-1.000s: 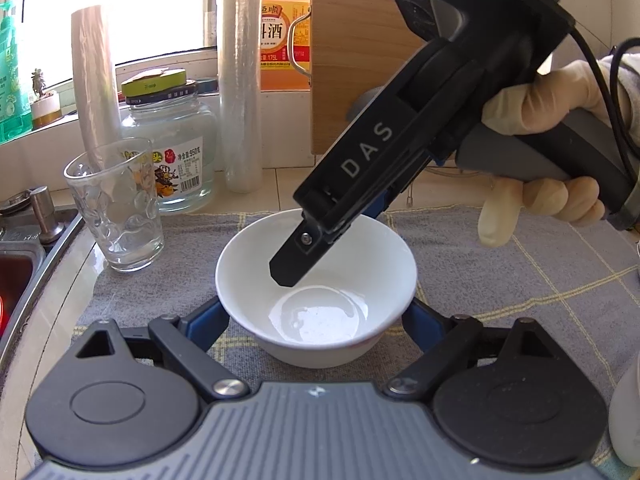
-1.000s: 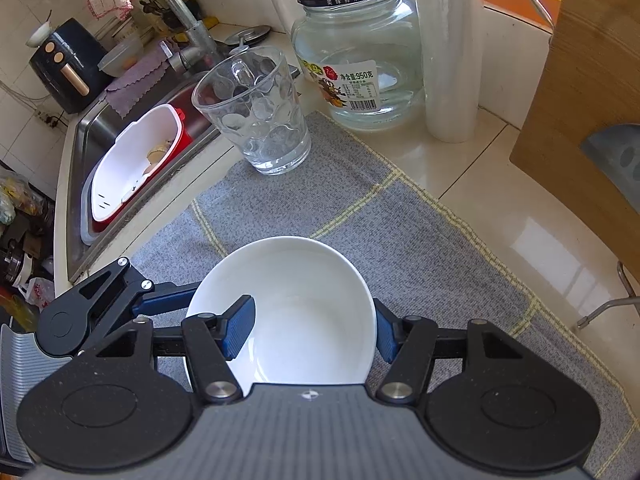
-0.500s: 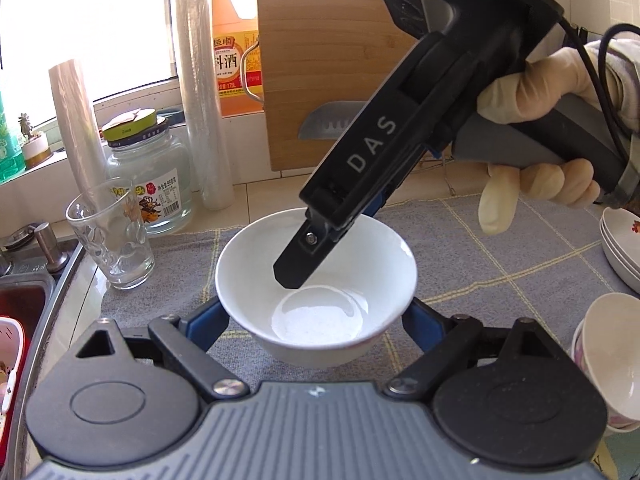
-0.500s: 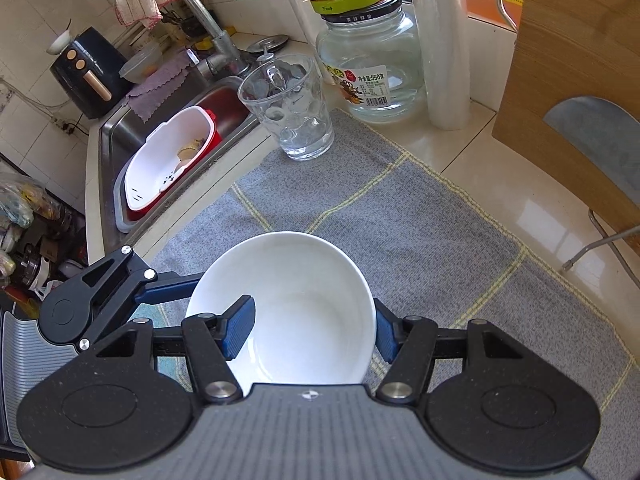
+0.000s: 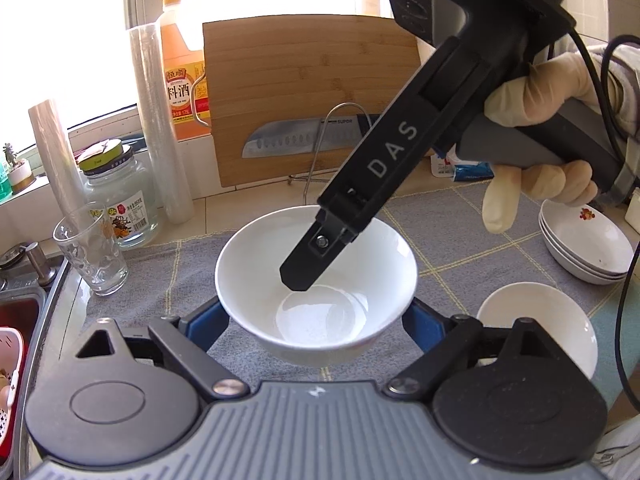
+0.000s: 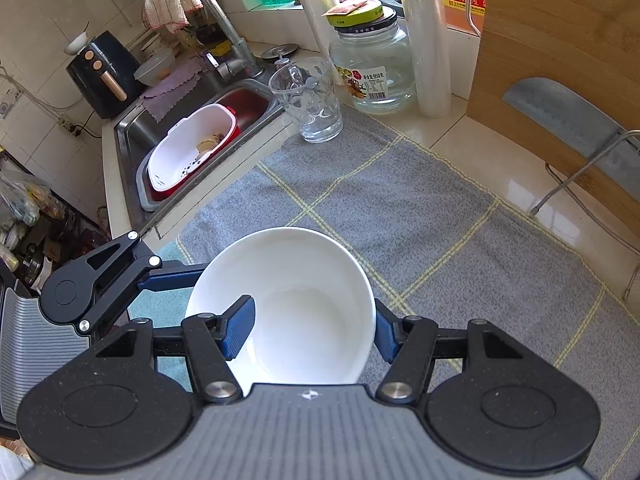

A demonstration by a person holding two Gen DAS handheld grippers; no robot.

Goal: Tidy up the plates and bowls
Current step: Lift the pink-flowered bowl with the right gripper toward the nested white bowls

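A white bowl [image 5: 316, 280] hangs above the grey checked mat [image 6: 400, 208] on the desk, carried by both tongs at once. The left tongs [image 5: 316, 320] are spread wide around the bowl's body, with a blue pad pressed to each side of its lower wall. The right tongs [image 6: 312, 328] have closed as far as they go on the bowl's wall: one blue finger [image 6: 240, 326] sits inside the bowl and the other outside the rim on the far side. In the left wrist view the inner finger reaches down into the bowl from the upper right, with a gloved hand [image 5: 536, 160] on the handle behind it.

The step in hand looks like the carry: the bowl is off the mat and appears headed for the crockery at the right, where a second white bowl [image 5: 540, 320] sits on the mat and a stack of shallow flower-printed dishes [image 5: 584, 248] stands just behind it. The drinking glass [image 6: 310, 100], glass jar [image 6: 372, 68] and sink [image 6: 192, 120] lie on the other side, well apart from that pile.

Nesting it in the second bowl is the likely next move. That calls for keeping the bowl level, centring it over the lower one, lowering until the walls meet, then letting go with both tongs and drawing the inner finger up and clear of the rim without dragging it.
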